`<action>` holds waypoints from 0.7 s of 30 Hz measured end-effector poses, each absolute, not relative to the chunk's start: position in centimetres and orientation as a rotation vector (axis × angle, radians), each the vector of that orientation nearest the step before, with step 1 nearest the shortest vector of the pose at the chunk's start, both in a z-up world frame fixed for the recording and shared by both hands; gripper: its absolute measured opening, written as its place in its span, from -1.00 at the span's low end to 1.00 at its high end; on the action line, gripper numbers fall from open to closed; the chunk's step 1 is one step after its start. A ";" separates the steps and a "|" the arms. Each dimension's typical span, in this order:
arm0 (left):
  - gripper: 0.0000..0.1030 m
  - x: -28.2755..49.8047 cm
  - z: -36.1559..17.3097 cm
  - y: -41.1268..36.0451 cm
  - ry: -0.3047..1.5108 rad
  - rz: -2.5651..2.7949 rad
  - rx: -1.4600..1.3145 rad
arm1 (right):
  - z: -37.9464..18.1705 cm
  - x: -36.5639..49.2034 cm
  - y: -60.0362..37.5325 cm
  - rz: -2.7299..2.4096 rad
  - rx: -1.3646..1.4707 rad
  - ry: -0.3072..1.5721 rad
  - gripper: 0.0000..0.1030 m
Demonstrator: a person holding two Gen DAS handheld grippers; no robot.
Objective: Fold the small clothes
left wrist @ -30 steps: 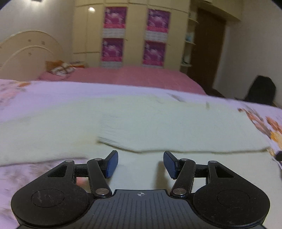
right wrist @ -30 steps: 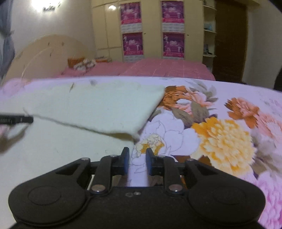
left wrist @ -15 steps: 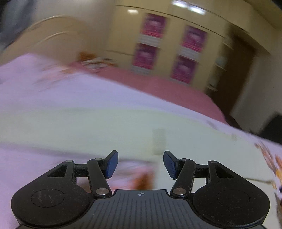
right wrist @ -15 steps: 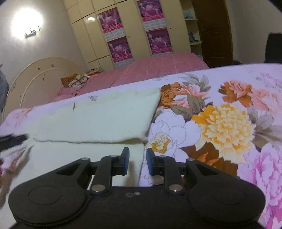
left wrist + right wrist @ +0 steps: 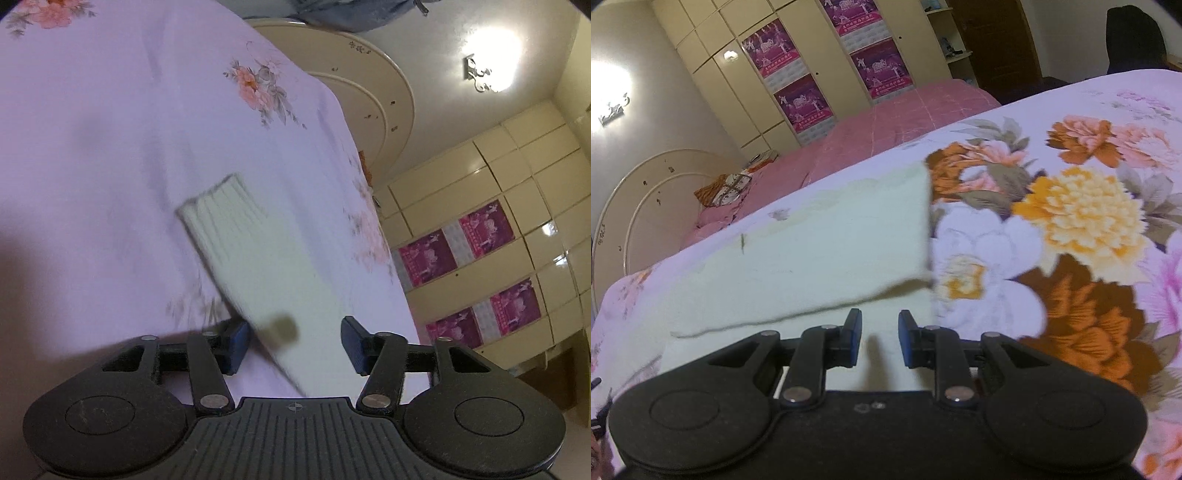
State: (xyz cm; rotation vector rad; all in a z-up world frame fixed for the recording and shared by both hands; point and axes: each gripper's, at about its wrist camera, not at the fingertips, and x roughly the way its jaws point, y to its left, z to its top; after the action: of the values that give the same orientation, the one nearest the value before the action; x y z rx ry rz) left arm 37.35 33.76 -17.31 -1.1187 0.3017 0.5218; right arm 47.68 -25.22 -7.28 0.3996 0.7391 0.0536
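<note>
A cream knitted sweater lies on the floral bedsheet. In the left wrist view one sleeve (image 5: 255, 258) with a ribbed cuff (image 5: 218, 205) stretches away from my left gripper (image 5: 293, 345), which is open and empty just above the sleeve's near part. In the right wrist view the sweater body (image 5: 812, 254) has a folded layer on top, ending at a straight edge on the right. My right gripper (image 5: 880, 338) is slightly open and empty, over the lower layer near that edge.
The bedsheet (image 5: 1071, 221) has large orange, yellow and pink flowers to the right. A pink bed (image 5: 886, 129), a cream headboard (image 5: 646, 199) and a wardrobe with purple posters (image 5: 827, 70) stand behind. A wall lamp (image 5: 487, 55) glows.
My left gripper has swung left and rolled, so it now faces the outstretched sleeve instead of the sweater body. My right gripper has tilted and drawn closer over the sweater's edge.
</note>
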 end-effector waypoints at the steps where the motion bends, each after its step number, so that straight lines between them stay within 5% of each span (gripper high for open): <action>1: -0.16 37.6 -17.4 34.1 0.306 0.527 -1.124 | -7.2 48.0 -24.8 0.053 0.405 0.738 -0.56; 3: -0.55 38.1 -17.8 35.1 0.325 0.542 -1.127 | -6.9 48.8 -23.9 0.053 0.420 0.737 -0.56; 4: -0.94 38.4 -17.7 35.5 0.346 0.549 -1.129 | -6.8 49.1 -23.3 0.057 0.426 0.736 -0.55; 11: -0.94 43.9 -11.7 31.4 0.344 0.311 -0.777 | -7.2 51.1 -19.5 0.102 0.415 0.735 -0.55; 21: -0.94 57.4 -8.7 7.6 0.588 -0.194 -0.296 | -7.5 50.9 -19.7 0.089 0.447 0.733 -0.55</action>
State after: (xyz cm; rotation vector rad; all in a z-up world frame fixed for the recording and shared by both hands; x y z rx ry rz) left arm 57.41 7.62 -8.74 -0.2961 0.5882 -0.1939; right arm 50.87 -19.71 -7.52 0.4469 0.7326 0.0888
